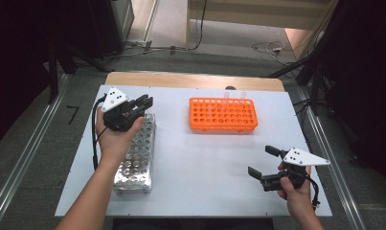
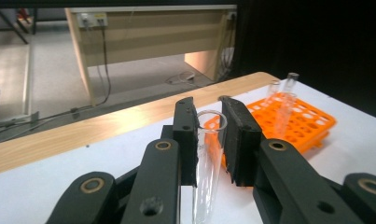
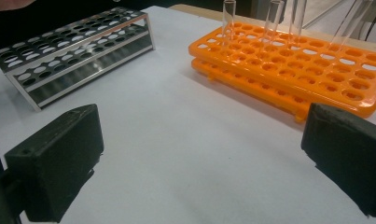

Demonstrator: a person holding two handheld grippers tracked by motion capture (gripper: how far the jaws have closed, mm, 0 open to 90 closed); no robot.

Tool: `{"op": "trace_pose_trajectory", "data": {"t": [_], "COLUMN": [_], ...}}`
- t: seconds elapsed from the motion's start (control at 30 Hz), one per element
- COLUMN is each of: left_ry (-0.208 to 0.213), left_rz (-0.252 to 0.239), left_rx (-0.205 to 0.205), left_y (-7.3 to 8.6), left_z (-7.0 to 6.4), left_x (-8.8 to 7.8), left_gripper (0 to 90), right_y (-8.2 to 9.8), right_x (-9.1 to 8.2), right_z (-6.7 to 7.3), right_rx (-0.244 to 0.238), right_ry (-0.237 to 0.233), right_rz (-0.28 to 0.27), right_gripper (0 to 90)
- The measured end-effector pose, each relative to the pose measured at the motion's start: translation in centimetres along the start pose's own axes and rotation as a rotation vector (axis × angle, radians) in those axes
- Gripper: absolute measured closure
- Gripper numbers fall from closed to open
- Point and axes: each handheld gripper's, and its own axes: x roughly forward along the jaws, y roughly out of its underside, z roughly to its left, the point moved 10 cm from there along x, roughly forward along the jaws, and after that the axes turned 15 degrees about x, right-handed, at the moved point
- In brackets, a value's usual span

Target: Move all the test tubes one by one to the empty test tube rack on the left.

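Observation:
My left gripper [image 1: 145,103] hovers over the far end of a metal tube rack [image 1: 135,158] at the table's left. It is shut on a clear glass test tube [image 2: 206,158], which stands upright between the two black pads [image 2: 241,135]. An orange tube rack [image 1: 222,115] sits at the table's middle back, with clear tubes [image 1: 226,98] standing along its far edge. My right gripper [image 1: 262,160] is low at the near right of the table, open, with nothing between its jaws. From the right gripper view [image 3: 199,154] I see the orange rack [image 3: 293,70] and the metal rack [image 3: 73,51] ahead.
The white table top [image 1: 205,163] has bare room between the two racks and in front of the orange one. A wooden strip [image 1: 195,79] runs along the far edge. Beyond it lie floor cables and a wooden desk [image 2: 153,37].

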Motion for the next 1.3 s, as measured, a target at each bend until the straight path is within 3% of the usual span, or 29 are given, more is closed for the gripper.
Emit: {"op": "trace_pose_trajectory", "data": {"t": [0.13,0.37,0.8,1.3], "left_ry": [-0.042,-0.07,-0.072,-0.052], "left_rz": [-0.003,0.024,0.089,0.172], "left_rx": [-0.018,-0.043,-0.057,-0.067], "left_y": [0.7,1.8,4.2,5.4], "left_z": [1.2,2.0,2.0,1.6], "left_x": [0.6,1.8,3.2,3.7], "left_gripper": [76.1,76.1,76.0,75.9], "right_y": [0.0,-0.1,-0.2,-0.3], "right_x": [-0.1,-0.2,-0.3,-0.5], "right_z": [0.0,-0.1,0.0,0.0], "right_rx": [0.003,0.007,0.005,0.001], "right_ry": [0.003,0.001,-0.001,-0.004], "right_rz": [-0.003,-0.008,-0.013,-0.018], "right_gripper": [0.0,0.0,0.0,0.0]}}
